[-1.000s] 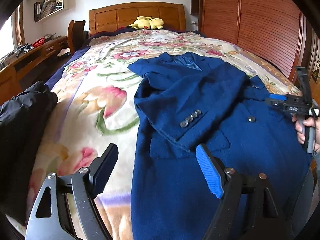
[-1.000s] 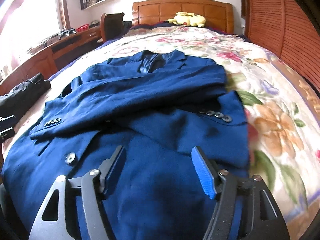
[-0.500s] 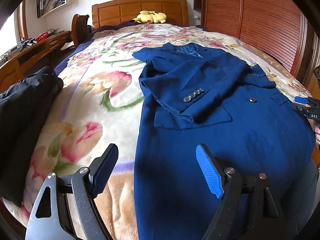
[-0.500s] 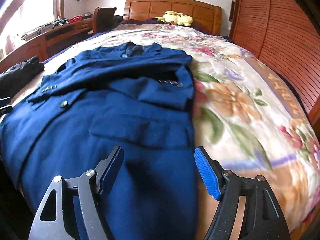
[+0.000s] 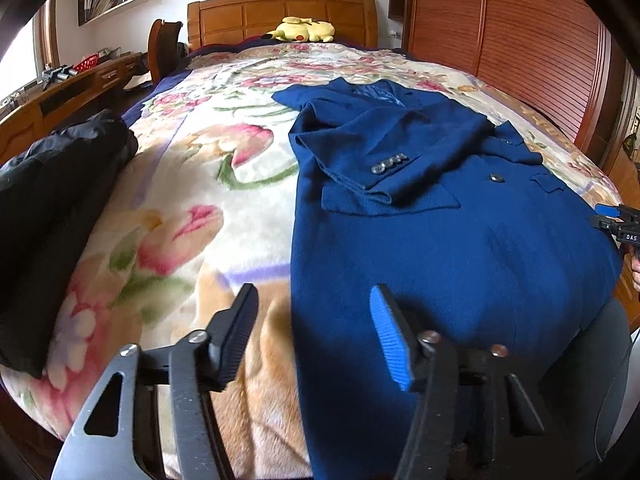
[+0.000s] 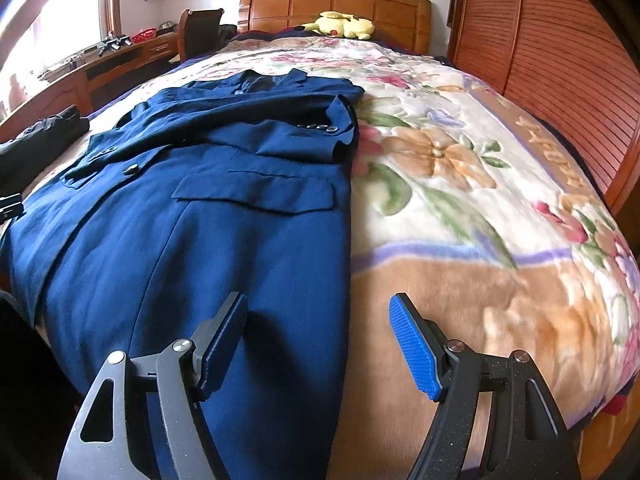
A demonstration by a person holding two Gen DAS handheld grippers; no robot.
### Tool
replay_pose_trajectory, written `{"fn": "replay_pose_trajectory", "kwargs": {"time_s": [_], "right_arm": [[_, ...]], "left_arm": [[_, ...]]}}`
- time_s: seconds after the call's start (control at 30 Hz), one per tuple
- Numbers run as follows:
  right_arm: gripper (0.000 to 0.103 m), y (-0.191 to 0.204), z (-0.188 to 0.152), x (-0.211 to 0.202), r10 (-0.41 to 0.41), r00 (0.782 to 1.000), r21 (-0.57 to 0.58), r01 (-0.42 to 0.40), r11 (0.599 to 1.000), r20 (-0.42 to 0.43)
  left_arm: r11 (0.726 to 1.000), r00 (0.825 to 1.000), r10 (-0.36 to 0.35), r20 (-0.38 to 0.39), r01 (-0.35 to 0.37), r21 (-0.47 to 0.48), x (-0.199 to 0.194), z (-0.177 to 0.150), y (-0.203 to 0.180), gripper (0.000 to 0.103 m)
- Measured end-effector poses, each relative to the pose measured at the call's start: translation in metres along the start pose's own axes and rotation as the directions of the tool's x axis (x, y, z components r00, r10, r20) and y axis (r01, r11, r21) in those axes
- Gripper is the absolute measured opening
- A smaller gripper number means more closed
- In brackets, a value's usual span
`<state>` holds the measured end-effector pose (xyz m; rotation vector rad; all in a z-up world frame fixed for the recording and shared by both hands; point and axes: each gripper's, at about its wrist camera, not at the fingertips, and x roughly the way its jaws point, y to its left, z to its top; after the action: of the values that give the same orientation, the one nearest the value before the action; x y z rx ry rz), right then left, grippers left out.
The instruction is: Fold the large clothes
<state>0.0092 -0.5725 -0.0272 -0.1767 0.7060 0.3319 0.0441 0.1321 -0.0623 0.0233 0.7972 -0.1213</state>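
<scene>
A long dark blue coat [image 5: 440,232] lies flat on the floral blanket [image 5: 192,200], collar toward the headboard, both sleeves folded across its chest, hem hanging over the foot of the bed. My left gripper [image 5: 316,328] is open and empty above the coat's lower left edge. My right gripper [image 6: 320,340] is open and empty above the coat's [image 6: 192,240] lower right edge. The right gripper also shows at the far right of the left wrist view [image 5: 618,224].
A black garment [image 5: 52,200] lies at the bed's left edge. A yellow plush toy [image 5: 302,30] sits by the wooden headboard [image 5: 280,12]. A wooden desk [image 5: 60,92] runs along the left; a slatted wooden wardrobe [image 5: 520,40] stands on the right.
Both grippers have drawn back toward the foot of the bed and lower, from over the coat's middle to its hem corners. The coat has not moved.
</scene>
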Motion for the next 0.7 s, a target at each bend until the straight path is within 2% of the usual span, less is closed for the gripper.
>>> {"fn": "replay_pose_trajectory", "kwargs": {"time_s": [0.23, 0.3, 0.5, 0.6, 0.67, 0.7], "right_arm": [[0.073, 0.002, -0.008, -0.004, 0.038, 0.999, -0.004, -0.038, 0.999, -0.017], [0.072, 0.003, -0.008, -0.004, 0.052, 0.998, -0.006, -0.052, 0.999, -0.02], [0.055, 0.009, -0.01, -0.003, 0.102, 0.994, -0.022, -0.103, 0.994, -0.029], [0.048, 0.008, -0.01, -0.003, 0.116, 0.993, -0.022, -0.117, 0.993, -0.026], [0.033, 0.008, -0.01, -0.003, 0.122, 0.992, -0.02, -0.123, 0.992, -0.02], [0.029, 0.008, -0.01, -0.003, 0.129, 0.991, -0.019, -0.129, 0.991, -0.017]], "left_arm": [[1.0, 1.0, -0.012, -0.014, 0.011, -0.014, -0.004, -0.009, 0.003, 0.056], [1.0, 1.0, -0.017, -0.016, 0.017, -0.013, -0.005, -0.01, 0.002, 0.052], [0.999, 0.999, -0.039, -0.021, 0.039, -0.012, -0.008, -0.013, -0.001, 0.04], [0.999, 0.999, -0.042, -0.026, 0.041, -0.016, -0.008, -0.013, -0.001, 0.039], [0.999, 0.998, -0.051, -0.031, 0.05, -0.016, -0.008, -0.013, -0.002, 0.033], [0.999, 0.998, -0.051, -0.034, 0.051, -0.014, -0.008, -0.013, -0.003, 0.026]]}}
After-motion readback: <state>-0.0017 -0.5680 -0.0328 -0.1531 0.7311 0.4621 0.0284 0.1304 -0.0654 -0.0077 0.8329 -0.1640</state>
